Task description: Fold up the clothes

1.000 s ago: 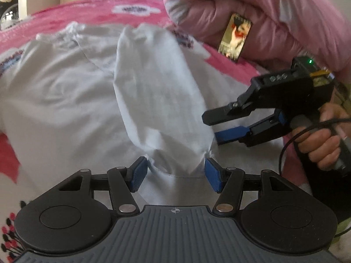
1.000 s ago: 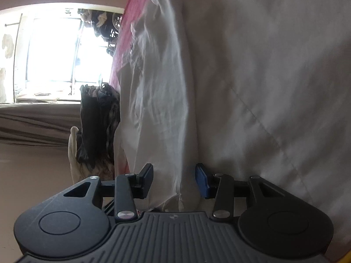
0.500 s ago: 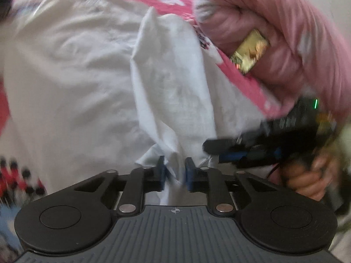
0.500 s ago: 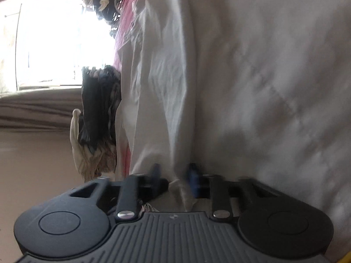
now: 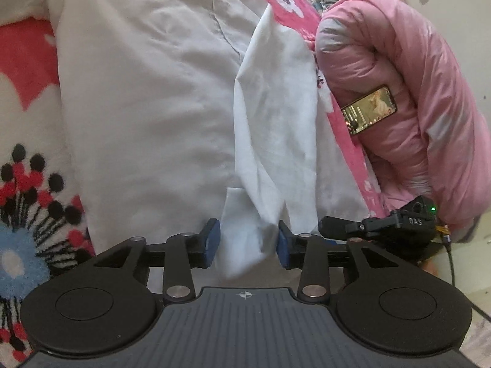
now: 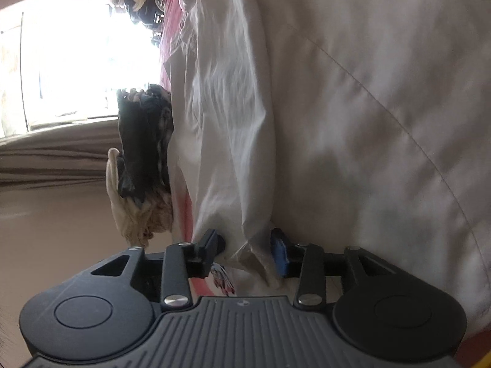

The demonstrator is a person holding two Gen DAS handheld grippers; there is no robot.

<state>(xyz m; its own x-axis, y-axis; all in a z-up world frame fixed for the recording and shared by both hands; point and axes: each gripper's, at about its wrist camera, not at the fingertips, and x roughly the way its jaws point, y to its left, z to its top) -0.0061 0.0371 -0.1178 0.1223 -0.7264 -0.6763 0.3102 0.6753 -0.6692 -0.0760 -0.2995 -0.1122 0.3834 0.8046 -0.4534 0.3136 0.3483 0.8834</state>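
A white shirt lies spread on a pink flowered bed cover. Its right side is folded over into a long strip. The strip's near end lies loosely between the blue pads of my left gripper, whose jaws are opening. The right gripper shows low at the right, close beside the left one, mostly hidden behind its finger. In the right wrist view, a bunched fold of the shirt runs down between the jaws of my right gripper. These jaws are opening too, and the blue pad just touches the cloth.
A rolled pink quilt lies along the right with a lit phone leaning on it. The flowered cover shows at the left. Dark and cream clothes hang off the bed edge before a bright window.
Both grippers closed on the shirt's fold half a second ago and have spread apart again. The left view has rolled and moved in, and the right gripper now sits low beside it.
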